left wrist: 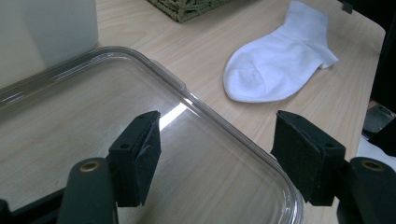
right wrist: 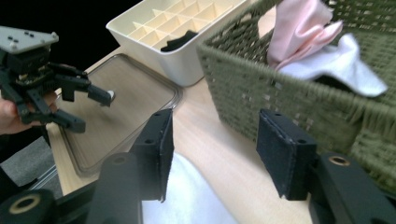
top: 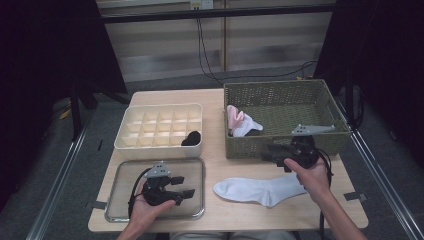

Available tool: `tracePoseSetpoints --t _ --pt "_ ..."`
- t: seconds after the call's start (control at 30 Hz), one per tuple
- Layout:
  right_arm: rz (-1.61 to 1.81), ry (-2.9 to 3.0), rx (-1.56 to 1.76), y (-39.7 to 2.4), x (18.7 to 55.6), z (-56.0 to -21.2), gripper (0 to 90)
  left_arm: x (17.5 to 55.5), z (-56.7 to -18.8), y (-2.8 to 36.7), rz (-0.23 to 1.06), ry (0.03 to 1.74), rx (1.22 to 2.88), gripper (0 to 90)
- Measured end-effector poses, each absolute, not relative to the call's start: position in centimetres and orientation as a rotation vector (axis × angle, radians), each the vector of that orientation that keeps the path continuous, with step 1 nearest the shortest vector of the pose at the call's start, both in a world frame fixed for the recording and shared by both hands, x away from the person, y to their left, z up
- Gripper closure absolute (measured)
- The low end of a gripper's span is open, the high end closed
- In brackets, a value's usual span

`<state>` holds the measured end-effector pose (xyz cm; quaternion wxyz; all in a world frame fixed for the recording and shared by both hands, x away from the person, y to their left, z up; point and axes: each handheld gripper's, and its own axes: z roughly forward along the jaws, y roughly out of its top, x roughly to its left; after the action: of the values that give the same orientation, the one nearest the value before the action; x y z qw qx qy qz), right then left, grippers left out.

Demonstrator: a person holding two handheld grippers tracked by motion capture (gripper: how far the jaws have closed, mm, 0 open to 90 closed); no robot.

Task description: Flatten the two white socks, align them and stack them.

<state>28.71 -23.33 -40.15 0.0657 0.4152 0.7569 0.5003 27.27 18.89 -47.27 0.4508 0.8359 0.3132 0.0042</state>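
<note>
Hovering over the clear plastic lid [top: 120, 200] at the table's near left corner, the left gripper [top: 186, 187] has its jaws spread wide with nothing between them; in the left gripper view the lid's rounded rim runs under both pads. The right gripper [top: 266, 152] is held above the bare wood in front of the green wicker basket [top: 285, 142], jaws parted about midway and empty, pointing towards the gap between the basket and the cream divided organiser box [top: 159, 145].

A white sock [top: 260, 190] lies flat on the table [top: 220, 125] just below the right hand, its toe towards the lid, a strip of clear tabletop between the two. Inside the basket, against its left wall, sit a pink sock [top: 232, 118] and another white one. A black rolled sock [top: 191, 138] fills one front compartment of the organiser. The lid's near edge sits close to the table's front edge. No labels or writing can be read anywhere.
</note>
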Motion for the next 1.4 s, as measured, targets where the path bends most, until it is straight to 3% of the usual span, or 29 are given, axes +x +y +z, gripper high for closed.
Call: tracePoseSetpoints --t 0.63,1.4 --pt "1.538 2.233 1.229 -23.0 33.3 -38.7 43.1 27.1 -47.1 19.5 0.045 0.775 2.061 32.0" --pt "1.439 2.221 1.272 -23.4 40.6 -38.0 47.8 27.3 -47.0 19.6 0.045 0.800 2.054 28.4"
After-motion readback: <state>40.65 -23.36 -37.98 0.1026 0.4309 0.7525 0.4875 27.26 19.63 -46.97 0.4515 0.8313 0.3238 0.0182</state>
